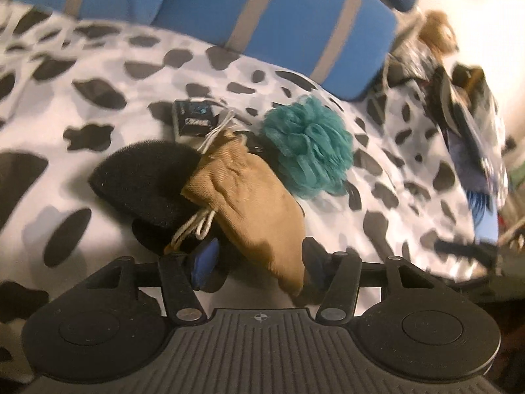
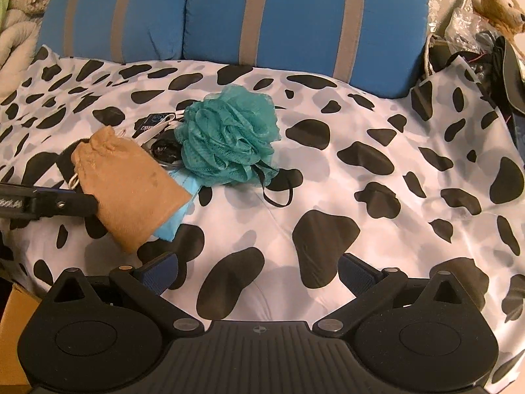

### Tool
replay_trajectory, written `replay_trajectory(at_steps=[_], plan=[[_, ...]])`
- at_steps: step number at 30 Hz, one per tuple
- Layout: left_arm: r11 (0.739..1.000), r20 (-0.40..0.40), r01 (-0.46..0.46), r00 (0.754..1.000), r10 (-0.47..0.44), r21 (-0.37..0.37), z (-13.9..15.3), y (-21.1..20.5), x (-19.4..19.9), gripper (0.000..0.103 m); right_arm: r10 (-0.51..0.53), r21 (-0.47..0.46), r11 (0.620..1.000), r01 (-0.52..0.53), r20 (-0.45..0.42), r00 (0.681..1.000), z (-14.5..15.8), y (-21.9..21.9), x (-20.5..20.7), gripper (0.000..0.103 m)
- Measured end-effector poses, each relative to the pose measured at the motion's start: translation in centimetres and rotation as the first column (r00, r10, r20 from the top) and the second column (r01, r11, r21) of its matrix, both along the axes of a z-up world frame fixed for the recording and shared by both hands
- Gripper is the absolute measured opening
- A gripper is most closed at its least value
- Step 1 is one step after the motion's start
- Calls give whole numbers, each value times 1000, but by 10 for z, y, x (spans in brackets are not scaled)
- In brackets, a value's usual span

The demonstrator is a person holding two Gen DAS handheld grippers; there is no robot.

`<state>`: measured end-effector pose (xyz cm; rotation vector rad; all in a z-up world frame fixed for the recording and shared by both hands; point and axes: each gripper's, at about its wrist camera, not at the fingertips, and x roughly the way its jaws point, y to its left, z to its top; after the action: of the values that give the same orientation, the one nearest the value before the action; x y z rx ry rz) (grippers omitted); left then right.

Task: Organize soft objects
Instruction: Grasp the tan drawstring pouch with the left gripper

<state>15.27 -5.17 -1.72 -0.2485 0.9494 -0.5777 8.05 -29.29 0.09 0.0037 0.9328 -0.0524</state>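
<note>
A tan drawstring pouch (image 1: 249,203) lies on the cow-print cover, its lower end between the fingers of my left gripper (image 1: 259,259), whose jaws stand open around it. In the right wrist view the pouch (image 2: 131,184) looks lifted a little, with the left gripper's finger (image 2: 59,205) against its side. A black fuzzy object (image 1: 144,180) lies left of the pouch. A teal mesh bath pouf (image 1: 306,146) (image 2: 229,139) sits just right of it. My right gripper (image 2: 259,272) is open and empty over bare cover.
Blue striped cushions (image 2: 262,16) line the back. A small dark packet (image 1: 193,116), a light blue item (image 2: 177,210) and a black coil (image 2: 165,151) lie by the pouch. A teddy bear (image 2: 498,3) and clutter (image 1: 459,105) fill the right side.
</note>
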Motion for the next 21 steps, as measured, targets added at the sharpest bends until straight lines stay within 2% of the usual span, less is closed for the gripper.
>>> replay_trajectory(at_steps=[2, 4, 6, 10, 14, 17, 21], plan=[[999, -18, -30, 999, 29, -33, -1, 2, 4, 52, 2, 7, 1000, -2, -1, 1000, 0, -1, 0, 103], [997, -24, -56, 998, 54, -54, -1, 3, 6, 44, 2, 8, 1000, -2, -3, 1000, 0, -2, -1, 103], [996, -20, -77, 997, 76, -46, -2, 2, 8, 34, 5, 11, 1000, -5, -5, 1000, 0, -3, -2, 103], [992, -18, -118, 993, 117, -44, -1, 1, 11, 21, 6, 13, 1000, -5, -8, 1000, 0, -3, -3, 103], [995, 7, -102, 995, 102, -16, 3, -5, 12, 3, 9, 13, 1000, -9, -13, 1000, -2, -4, -4, 103], [998, 89, -55, 995, 52, 28, 15, -13, 5, 2, 13, 8, 1000, -13, -19, 1000, -3, -3, -4, 103], [997, 191, -7, 982, -7, 71, 39, -15, -9, 2, 18, 9, 1000, -18, -18, 1000, -2, -3, -4, 103]])
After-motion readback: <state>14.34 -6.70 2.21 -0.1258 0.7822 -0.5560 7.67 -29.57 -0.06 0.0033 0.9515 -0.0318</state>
